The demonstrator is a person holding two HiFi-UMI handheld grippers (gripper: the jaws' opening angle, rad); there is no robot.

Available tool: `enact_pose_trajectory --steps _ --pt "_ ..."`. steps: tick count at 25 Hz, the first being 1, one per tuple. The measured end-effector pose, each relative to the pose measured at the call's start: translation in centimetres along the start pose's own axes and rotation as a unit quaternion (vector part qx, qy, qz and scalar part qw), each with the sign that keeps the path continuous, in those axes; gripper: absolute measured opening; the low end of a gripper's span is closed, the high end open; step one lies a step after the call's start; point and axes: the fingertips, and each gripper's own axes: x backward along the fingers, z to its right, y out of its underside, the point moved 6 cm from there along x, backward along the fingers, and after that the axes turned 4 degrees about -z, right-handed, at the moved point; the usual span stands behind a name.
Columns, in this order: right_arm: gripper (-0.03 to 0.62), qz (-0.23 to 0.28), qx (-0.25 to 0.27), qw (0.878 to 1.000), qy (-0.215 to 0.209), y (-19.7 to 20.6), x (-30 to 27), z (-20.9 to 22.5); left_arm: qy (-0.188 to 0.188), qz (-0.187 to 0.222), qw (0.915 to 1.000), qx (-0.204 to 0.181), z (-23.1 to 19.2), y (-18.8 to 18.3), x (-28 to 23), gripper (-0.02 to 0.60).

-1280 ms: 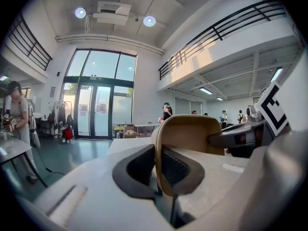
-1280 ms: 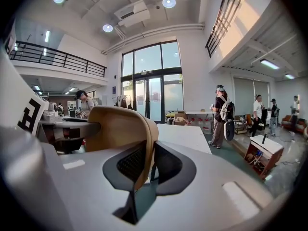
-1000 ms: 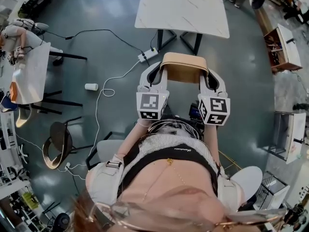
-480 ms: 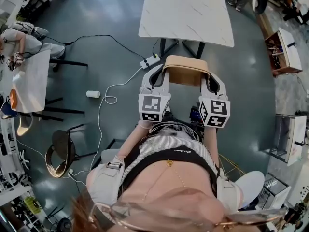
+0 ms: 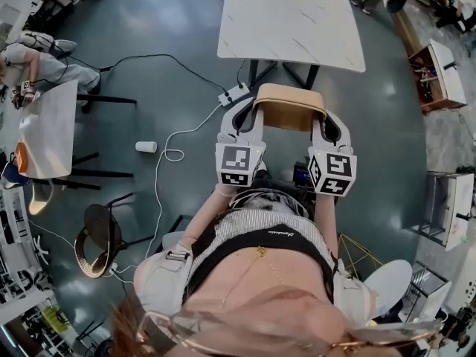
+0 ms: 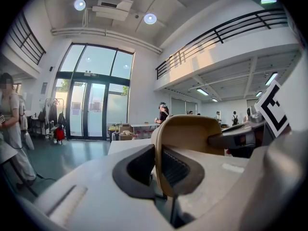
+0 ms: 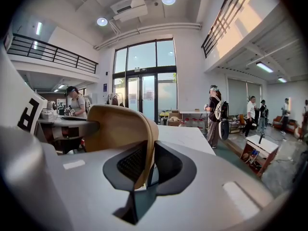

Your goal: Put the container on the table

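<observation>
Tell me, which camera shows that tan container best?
The head view: it shows nearly the whole container from above, held between the left gripper and the right gripper, short of the white table. Each gripper view shows only the one wall its jaws are clamped on.

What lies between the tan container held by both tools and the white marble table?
In the head view, only grey floor and the black legs of the white table.

Power strip (image 5: 233, 93), perhaps a cup (image 5: 146, 146).
</observation>
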Motion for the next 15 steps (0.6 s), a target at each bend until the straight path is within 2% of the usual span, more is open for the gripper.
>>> enact_pose_trajectory --steps 15 --pt "0.063 -0.010 0.011 0.999 -0.031 -1.3 -3.4 -0.6 -0.030 -0.004 0.9994 0.018 -2.4 0.0 -1.2 0.023"
